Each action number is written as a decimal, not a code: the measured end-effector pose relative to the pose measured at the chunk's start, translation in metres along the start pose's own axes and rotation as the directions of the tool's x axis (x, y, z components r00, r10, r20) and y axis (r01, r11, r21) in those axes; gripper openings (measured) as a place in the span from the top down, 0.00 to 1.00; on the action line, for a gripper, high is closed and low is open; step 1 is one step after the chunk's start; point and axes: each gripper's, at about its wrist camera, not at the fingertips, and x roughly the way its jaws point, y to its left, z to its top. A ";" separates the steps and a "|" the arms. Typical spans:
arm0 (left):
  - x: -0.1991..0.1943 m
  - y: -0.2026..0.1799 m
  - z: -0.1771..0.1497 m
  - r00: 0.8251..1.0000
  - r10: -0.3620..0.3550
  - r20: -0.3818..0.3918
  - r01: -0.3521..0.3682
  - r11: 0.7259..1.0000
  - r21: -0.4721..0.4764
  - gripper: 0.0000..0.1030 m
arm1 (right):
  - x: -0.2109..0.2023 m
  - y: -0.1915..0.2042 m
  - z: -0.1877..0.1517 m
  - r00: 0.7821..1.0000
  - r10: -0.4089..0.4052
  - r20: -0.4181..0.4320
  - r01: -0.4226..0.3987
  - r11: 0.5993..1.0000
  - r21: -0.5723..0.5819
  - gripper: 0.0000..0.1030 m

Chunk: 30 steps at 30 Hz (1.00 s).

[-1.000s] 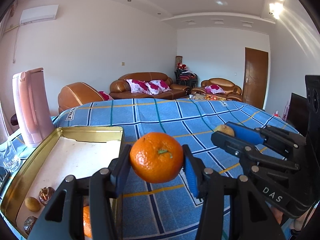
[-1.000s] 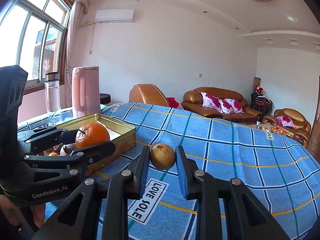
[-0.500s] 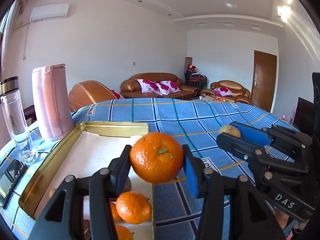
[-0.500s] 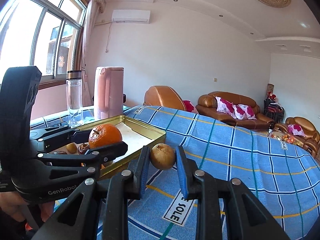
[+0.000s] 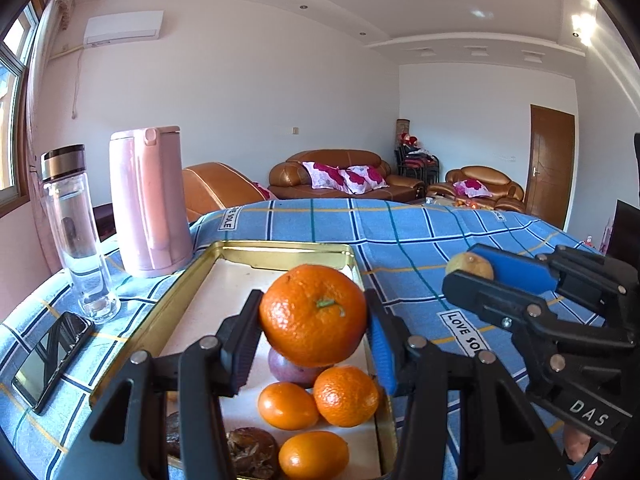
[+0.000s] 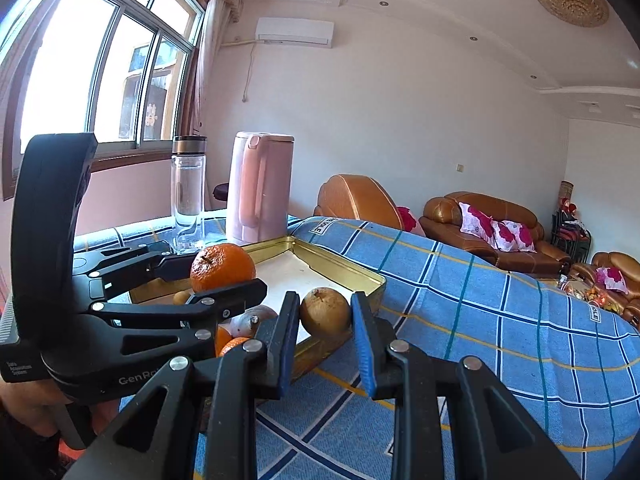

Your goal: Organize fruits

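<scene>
Fruits are in both grippers now: the left gripper (image 5: 314,316) clamps an orange (image 5: 313,314) between its pads, and the right gripper (image 6: 325,312) is closed on a small brown fruit (image 6: 325,311). Over the last second both hands have swung across the blue cloth (image 5: 400,232) toward the gold tray (image 5: 280,249). A second ago the orange hung over bare cloth beside the tray's rim; now it hangs above the tray's near end, over a purple fruit (image 5: 290,372) and three small oranges (image 5: 346,396) already lying there with some dark dried pieces (image 5: 252,454). The brown fruit, which was out over the cloth, now sits just at the tray's right edge in the right wrist view, not clearly inside yet. Neither grip has altered. That puts the carry close to done for the orange: a short descent and release should land it among the others, though it could roll off the pile. The brown fruit likely needs a little more travel inward first.
</scene>
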 end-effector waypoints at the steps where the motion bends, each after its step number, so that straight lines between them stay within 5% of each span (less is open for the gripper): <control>1: 0.000 0.003 -0.001 1.000 0.010 -0.004 -0.010 1.000 -0.002 0.51 | 0.001 0.001 0.001 1.000 0.008 -0.002 -0.008 1.000 0.000 0.73; 13: -0.001 0.052 -0.013 0.989 0.134 -0.061 -0.137 0.989 -0.053 0.51 | 0.026 0.043 0.008 0.991 0.123 -0.044 -0.125 0.991 -0.042 0.73; 30: 0.003 0.074 -0.026 0.977 0.179 -0.116 -0.189 0.979 -0.076 0.43 | 0.055 0.068 -0.005 0.967 0.192 -0.165 -0.204 0.977 -0.056 0.68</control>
